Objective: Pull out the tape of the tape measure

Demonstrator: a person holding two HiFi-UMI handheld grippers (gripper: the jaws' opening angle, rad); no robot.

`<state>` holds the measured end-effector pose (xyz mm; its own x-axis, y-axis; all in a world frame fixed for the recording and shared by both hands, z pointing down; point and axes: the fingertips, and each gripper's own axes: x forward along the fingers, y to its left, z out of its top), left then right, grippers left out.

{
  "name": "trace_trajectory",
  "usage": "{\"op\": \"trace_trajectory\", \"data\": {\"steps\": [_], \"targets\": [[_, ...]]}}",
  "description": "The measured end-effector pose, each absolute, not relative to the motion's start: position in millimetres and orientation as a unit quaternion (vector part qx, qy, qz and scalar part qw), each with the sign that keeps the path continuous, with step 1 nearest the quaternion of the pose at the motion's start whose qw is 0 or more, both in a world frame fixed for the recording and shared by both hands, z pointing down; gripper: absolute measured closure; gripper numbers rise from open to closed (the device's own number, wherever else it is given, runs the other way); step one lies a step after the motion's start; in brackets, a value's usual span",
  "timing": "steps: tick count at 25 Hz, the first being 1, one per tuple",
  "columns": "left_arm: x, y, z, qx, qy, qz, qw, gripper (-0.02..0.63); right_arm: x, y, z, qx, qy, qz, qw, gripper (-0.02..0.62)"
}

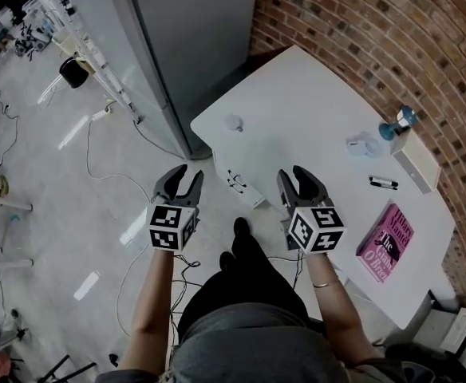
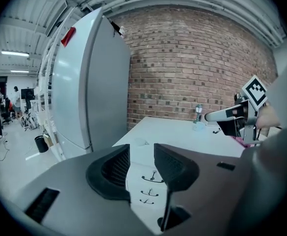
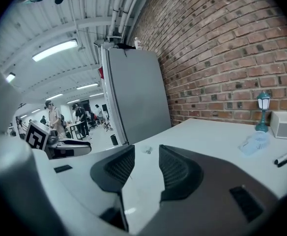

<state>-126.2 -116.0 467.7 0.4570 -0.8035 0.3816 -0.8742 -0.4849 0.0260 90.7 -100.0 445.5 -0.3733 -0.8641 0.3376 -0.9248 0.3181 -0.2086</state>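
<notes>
left tongs point(image 1: 187, 172), right tongs point(image 1: 291, 171) released, empty. Likely tape measure point(image 1: 233, 123) on surface point(image 1: 313, 94): light, skiddy; pin case, pinch tab.

A small pale thing point(image 1: 233, 123) sits out on the white table point(image 1: 297, 110), far too tiny in the head view to name, and what looks like the same speck in the right gripper view tells nothing more. The clear lump point(image 1: 364, 144) is only a smear, the white box point(image 3: 286, 124) gets sliced by the right gripper view's edge, and the pink book point(image 2: 241, 141) is down to a sliver in the left gripper view. The person point(image 1: 249, 325) is chopped off at the head view's bottom edge, and the people point(image 3: 60, 114) back in the hall are too blurred to make out.
</notes>
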Motion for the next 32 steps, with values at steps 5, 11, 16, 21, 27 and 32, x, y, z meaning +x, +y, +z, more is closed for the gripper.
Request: {"op": "trace_trajectory", "data": {"steps": [5,11,16,21,27,32], "targets": [[-110.8,-151.7,479.5,0.854,-0.473,0.190,0.104,0.445,97.9,-129.2,451.8,0.556,-0.804,0.193,0.082,0.454],[-95.2,-192.8,498.5,0.860,-0.447,0.222,0.101,0.437,100.2,-161.0,459.6,0.554,-0.803,0.199,0.089,0.454],[-82.5,-223.7,512.4,0.866,-0.424,0.244,0.101,0.425,101.6,-180.9,468.7,0.553,-0.801,0.205,0.099,0.454],[-68.1,-248.2,528.8,0.872,-0.396,0.271,0.094,0.408,105.0,-193.3,480.0,0.557,-0.794,0.221,0.105,0.454],[-54.3,-270.8,550.9,0.878,-0.355,0.313,0.075,0.397,110.0,-204.2,491.6,0.563,-0.784,0.235,0.111,0.454],[-48.2,-285.1,564.1,0.881,-0.318,0.346,0.058,0.393,114.7,-209.9,497.5,0.568,-0.778,0.242,0.115,0.454]]}}
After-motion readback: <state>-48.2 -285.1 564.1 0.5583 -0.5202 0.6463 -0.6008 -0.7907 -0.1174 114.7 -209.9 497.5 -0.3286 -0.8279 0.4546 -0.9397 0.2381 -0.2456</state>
